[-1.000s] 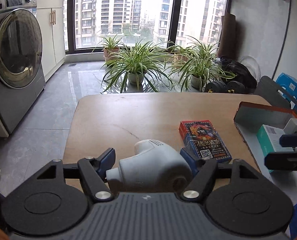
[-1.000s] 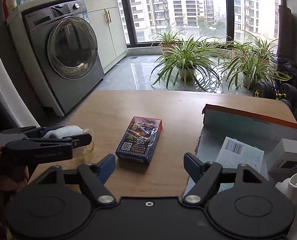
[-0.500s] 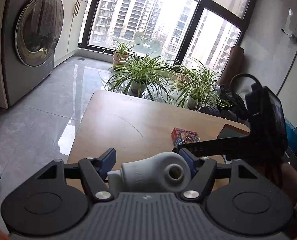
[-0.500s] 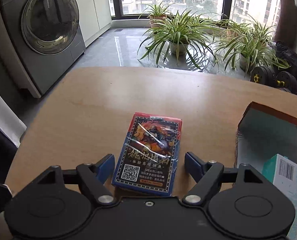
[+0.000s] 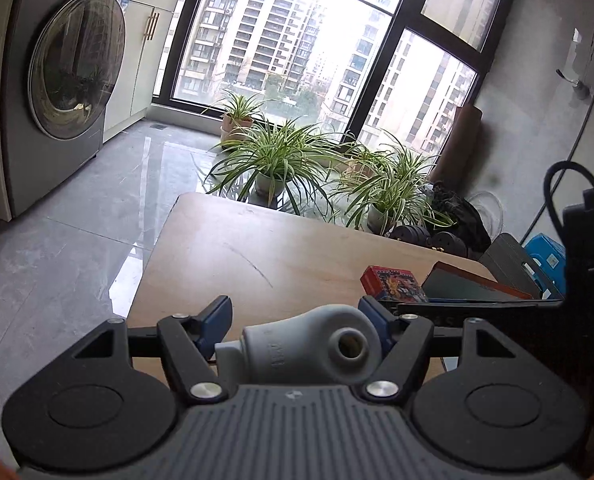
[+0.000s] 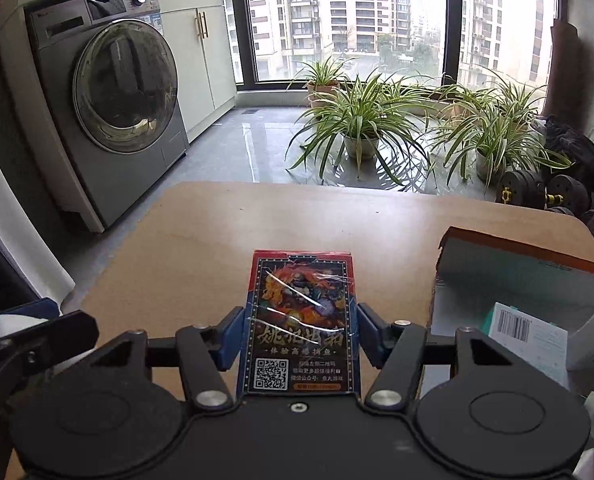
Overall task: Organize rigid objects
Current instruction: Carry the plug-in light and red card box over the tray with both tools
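Right wrist view: the table (image 6: 225, 232) is now seen closer than a second ago, with the open box (image 6: 529, 276) at its right. The card pack (image 6: 301, 320) lies flat, long axis pointing away, between the closing right gripper (image 6: 299, 334), so pickup seems imminent. The left gripper (image 5: 295, 330) is clamped on a grey nozzle (image 5: 313, 350).

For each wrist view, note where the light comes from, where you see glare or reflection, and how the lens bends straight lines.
Left wrist view: daylight floods through the tall black-framed window, the sky washed out; the glossy grey floor tiles mirror it; the window frame bows. Right wrist view: same backlight; bright streaks glint on the plastic-wrapped red and blue card box; the round washing machine door reflects the room; the wooden table's far edge curves.
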Demonstrator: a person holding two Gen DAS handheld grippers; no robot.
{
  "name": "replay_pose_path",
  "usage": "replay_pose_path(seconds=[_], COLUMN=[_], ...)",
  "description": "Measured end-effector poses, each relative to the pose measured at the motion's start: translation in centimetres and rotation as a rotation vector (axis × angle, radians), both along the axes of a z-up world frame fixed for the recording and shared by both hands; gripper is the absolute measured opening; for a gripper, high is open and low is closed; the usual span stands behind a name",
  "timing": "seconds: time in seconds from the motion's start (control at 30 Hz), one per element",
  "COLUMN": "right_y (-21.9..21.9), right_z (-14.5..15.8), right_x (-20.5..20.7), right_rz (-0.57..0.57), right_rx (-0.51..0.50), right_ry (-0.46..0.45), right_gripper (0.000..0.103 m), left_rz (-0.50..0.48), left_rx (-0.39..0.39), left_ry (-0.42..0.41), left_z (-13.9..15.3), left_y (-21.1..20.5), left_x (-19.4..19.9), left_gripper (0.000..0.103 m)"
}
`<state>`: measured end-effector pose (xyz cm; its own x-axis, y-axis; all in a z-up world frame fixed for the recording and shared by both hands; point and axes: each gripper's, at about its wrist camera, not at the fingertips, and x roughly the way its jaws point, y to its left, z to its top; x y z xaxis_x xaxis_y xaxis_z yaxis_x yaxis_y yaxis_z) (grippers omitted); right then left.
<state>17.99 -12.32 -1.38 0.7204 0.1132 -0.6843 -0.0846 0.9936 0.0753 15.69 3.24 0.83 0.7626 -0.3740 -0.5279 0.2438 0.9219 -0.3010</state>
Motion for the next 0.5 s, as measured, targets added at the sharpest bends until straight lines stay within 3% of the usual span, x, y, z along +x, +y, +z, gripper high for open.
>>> replay_pose_path(seconds=[0.23, 0.5], right_y=[-3.2, -7.8], right_z=[3.8, 6.0], right_x=[-6.6, -14.5], right_rz=[-0.021, -0.117], right_rx=[0.022, 0.039], right_ry=[-0.063, -0.127], right_gripper=[0.071, 0.071], left_rz=[-0.040, -0.109], left_rx=[-0.023, -0.022], left_ry=[-0.027, -0.049], left_z=[1.7, 3.2], left_y=[-1.9, -5.1], left_x=[-2.4, -6.2], left_gripper=[0.071, 0.071])
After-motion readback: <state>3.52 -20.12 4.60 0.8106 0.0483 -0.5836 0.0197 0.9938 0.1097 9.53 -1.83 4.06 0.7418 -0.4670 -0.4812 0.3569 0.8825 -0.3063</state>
